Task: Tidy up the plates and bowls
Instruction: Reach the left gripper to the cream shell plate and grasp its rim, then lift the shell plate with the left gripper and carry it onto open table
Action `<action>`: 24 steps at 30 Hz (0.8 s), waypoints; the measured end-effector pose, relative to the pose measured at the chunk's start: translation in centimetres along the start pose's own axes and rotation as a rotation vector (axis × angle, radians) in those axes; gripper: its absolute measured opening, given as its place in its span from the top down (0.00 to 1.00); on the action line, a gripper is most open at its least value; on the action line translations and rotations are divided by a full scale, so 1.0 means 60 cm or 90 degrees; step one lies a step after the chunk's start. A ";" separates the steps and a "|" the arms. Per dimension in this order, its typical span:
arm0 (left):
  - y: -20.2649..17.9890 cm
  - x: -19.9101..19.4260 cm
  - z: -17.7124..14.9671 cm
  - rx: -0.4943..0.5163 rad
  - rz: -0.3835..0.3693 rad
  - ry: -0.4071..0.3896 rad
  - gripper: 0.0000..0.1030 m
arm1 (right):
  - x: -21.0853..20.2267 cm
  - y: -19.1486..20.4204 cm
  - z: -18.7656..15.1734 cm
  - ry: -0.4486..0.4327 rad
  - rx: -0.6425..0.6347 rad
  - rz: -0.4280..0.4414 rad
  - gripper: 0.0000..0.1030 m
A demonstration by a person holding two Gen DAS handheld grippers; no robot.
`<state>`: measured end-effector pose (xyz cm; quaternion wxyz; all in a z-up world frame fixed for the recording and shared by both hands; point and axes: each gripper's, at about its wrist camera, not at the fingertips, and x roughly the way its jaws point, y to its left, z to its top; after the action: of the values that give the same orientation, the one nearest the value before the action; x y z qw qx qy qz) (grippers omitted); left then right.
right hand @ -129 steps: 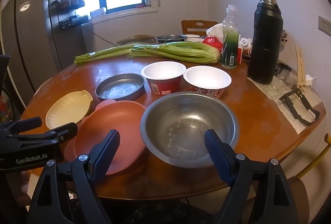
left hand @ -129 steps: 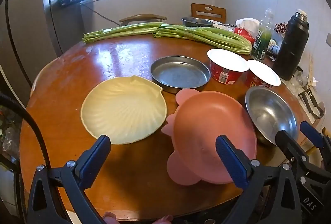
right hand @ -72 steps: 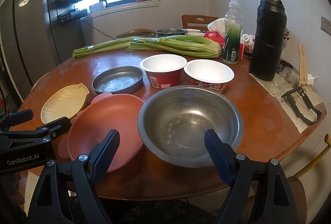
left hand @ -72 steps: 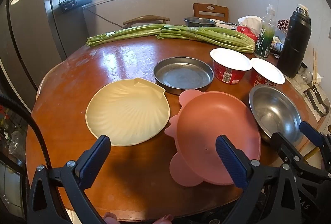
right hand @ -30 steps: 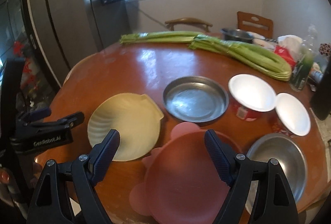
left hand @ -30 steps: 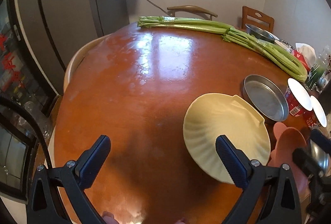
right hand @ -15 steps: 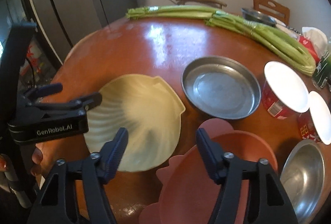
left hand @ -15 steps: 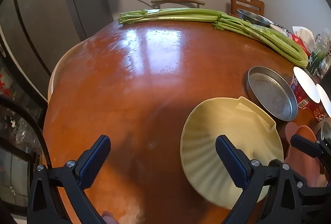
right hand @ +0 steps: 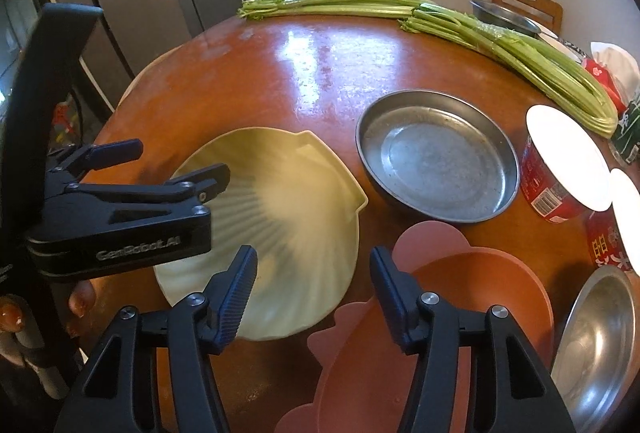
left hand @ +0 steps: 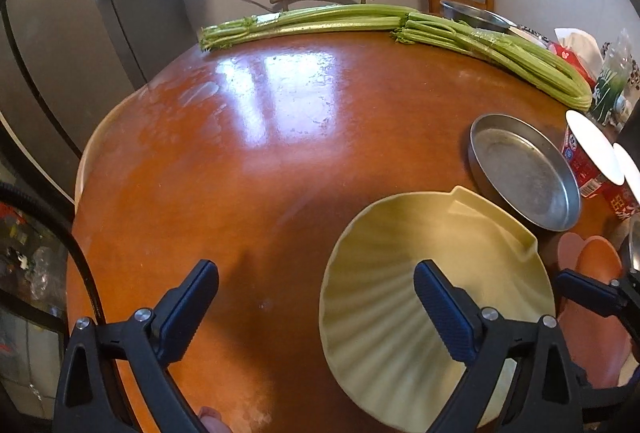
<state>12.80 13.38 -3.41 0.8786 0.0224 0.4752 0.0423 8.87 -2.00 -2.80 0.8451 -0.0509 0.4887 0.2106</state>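
Note:
A pale yellow shell-shaped plate [left hand: 404,265] [right hand: 288,201] lies flat on the round wooden table [left hand: 248,169]. My left gripper [left hand: 316,305] [right hand: 172,161] hangs open over the plate's left rim, one finger above the plate and the other above bare wood. My right gripper [right hand: 314,293] straddles the plate's near right rim; its jaws are closing and the pads do not press on the rim. To the right lie a pink scalloped plate [right hand: 460,321], a flat steel pan [right hand: 436,157] [left hand: 524,173] and a steel bowl [right hand: 596,345].
Two red cups with white lids [right hand: 564,161] stand at the right edge. Long celery bunches [right hand: 440,21] [left hand: 360,19] lie across the far side, with chairs and another steel bowl [right hand: 504,15] behind. A person's fingers [right hand: 82,299] hold the left gripper.
Both grippers swung left from the pink plate and steel bowl to the yellow plate and sank closer. The right jaws narrowed; the left jaws kept their width.

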 end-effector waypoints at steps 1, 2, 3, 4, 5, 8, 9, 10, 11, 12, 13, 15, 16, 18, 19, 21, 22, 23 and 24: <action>-0.001 0.001 0.002 0.003 -0.002 0.000 0.04 | 0.000 0.000 0.001 -0.003 -0.002 -0.006 0.42; -0.002 0.002 0.004 0.005 -0.004 0.000 0.04 | -0.001 -0.001 0.001 -0.005 -0.004 -0.012 0.42; -0.004 0.003 0.006 0.008 -0.005 0.000 0.04 | -0.002 -0.004 0.002 -0.004 0.002 -0.009 0.42; -0.006 0.004 0.007 0.012 -0.004 0.000 0.04 | -0.001 -0.007 0.003 -0.004 0.008 -0.006 0.42; -0.007 0.005 0.009 0.015 -0.004 0.000 0.04 | -0.002 -0.010 0.004 -0.003 0.012 -0.003 0.42; -0.011 0.008 0.010 0.020 -0.005 0.002 0.04 | -0.002 -0.013 0.007 0.000 0.018 -0.004 0.42; -0.012 0.009 0.010 0.021 -0.007 0.003 0.04 | -0.002 -0.012 0.007 0.000 0.018 -0.004 0.42; -0.012 0.010 0.010 0.021 -0.007 0.004 0.04 | -0.002 -0.012 0.008 0.001 0.017 -0.004 0.42; -0.011 0.010 0.010 0.020 -0.010 0.004 0.04 | 0.000 -0.012 0.009 0.004 0.015 -0.005 0.42; -0.012 0.011 0.010 0.020 -0.012 0.005 0.04 | 0.002 -0.011 0.009 0.008 0.015 -0.001 0.42; -0.011 0.012 0.010 0.019 -0.013 0.006 0.04 | 0.005 -0.010 0.010 0.013 0.015 0.005 0.42; -0.008 0.012 0.006 0.017 -0.016 0.009 0.04 | 0.011 -0.007 0.012 0.024 0.020 0.019 0.42; -0.007 0.011 0.005 0.015 -0.018 0.010 0.05 | 0.014 -0.006 0.012 0.028 0.021 0.024 0.42; -0.004 0.012 0.004 0.014 -0.027 0.014 0.07 | 0.019 -0.003 0.014 0.033 0.020 0.025 0.42; -0.002 0.014 0.002 0.012 -0.031 0.018 0.10 | 0.020 -0.002 0.016 0.032 0.017 0.025 0.42; 0.003 0.018 -0.003 0.003 -0.042 0.031 0.19 | 0.023 0.000 0.020 0.031 0.020 0.031 0.50; 0.005 0.021 -0.007 0.000 -0.053 0.038 0.25 | 0.024 0.002 0.022 0.029 0.016 0.032 0.55; 0.006 0.024 -0.010 -0.002 -0.063 0.046 0.29 | 0.027 0.007 0.024 0.028 0.008 0.031 0.57; 0.009 0.023 -0.013 -0.006 -0.070 0.047 0.33 | 0.029 0.012 0.026 0.029 0.003 0.031 0.57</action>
<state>12.87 14.04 -4.97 0.8617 -0.0095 0.5073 -0.0030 10.59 -0.38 -3.39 0.8286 -0.0415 0.5093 0.2287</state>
